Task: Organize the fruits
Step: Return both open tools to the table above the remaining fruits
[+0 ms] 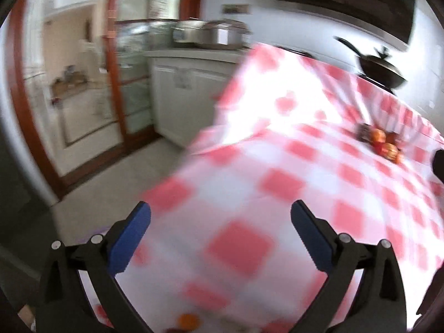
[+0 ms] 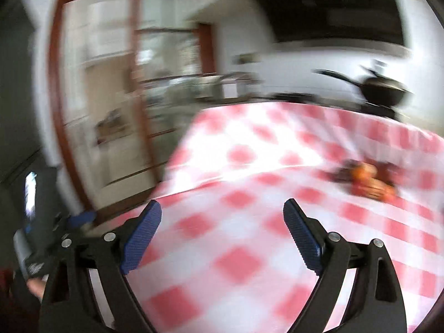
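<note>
1. Both wrist views are blurred. They look across a bench covered by a red-and-white checked cloth (image 1: 277,183).
2. The left tool (image 1: 220,231) stands wide, its blue pads (image 1: 130,238) well apart, with only cloth showing between them.
3. The right tool (image 2: 222,229) is also wide and grips nothing; its blue ribbed pads (image 2: 301,238) hang above the cloth.
4. A small cluster of orange and red fruits (image 1: 384,143) lies on the cloth near the bench's far right edge, well apart from both tools. The separate fruits are too blurred to tell apart.
5. One orange fruit (image 1: 188,319) shows at the near edge, at the bottom of the left view.
6. A dark lidded wok (image 1: 381,68) sits beyond the far edge.
7. A silver cooker (image 1: 206,33) stands on a white cabinet (image 1: 183,88) past the bench's far left corner.
</note>
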Demonstrator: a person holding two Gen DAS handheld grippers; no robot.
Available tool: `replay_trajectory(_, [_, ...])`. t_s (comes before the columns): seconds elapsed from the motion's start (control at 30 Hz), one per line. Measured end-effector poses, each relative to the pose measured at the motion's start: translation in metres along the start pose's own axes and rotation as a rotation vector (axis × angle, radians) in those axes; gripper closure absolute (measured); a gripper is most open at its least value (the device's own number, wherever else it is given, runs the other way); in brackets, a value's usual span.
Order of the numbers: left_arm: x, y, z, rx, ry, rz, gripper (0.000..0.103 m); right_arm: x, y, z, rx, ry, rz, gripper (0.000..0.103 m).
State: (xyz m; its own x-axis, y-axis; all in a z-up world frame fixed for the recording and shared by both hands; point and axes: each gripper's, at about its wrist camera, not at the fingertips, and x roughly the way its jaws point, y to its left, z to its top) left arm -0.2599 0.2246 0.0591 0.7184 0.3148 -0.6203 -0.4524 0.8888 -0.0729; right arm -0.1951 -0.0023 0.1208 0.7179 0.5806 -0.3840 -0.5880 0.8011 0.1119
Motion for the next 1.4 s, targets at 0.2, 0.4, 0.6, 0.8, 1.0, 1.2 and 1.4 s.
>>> replay_trajectory(0.2, [0.065, -0.121, 0.018, 0.123, 0.096, -0.142, 0.002, 0.014, -0.105, 0.005, 0.193, 0.006, -0.197, 0.016])
replay_trajectory(0.4, [0.107, -0.195, 0.021, 0.192, 0.153, -0.191, 0.002, 0.034, -0.183, -0.007, 0.421, 0.057, -0.304, 0.016])
replay_trajectory(0.6, [0.131, -0.218, 0.037, 0.195, 0.187, -0.204, 0.002, 0.052, -0.217, -0.005, 0.506, 0.102, -0.373, 0.016])
replay_trajectory(0.8, [0.154, -0.224, 0.048, 0.145, 0.223, -0.225, 0.002, 0.068, -0.24, 0.0, 0.533, 0.132, -0.439, 0.016])
replay_trajectory(1.0, [0.164, -0.218, 0.049, 0.099, 0.26, -0.263, 0.002, 0.077, -0.257, -0.011, 0.546, 0.164, -0.512, 0.016])
replay_trajectory(1.2, [0.159, -0.217, 0.048, 0.107, 0.231, -0.287, 0.002, 0.082, -0.269, -0.023, 0.574, 0.178, -0.573, 0.016])
replay_trajectory(1.4, [0.156, -0.22, 0.047, 0.125, 0.218, -0.296, 0.002, 0.082, -0.282, -0.036, 0.642, 0.182, -0.606, 0.016])
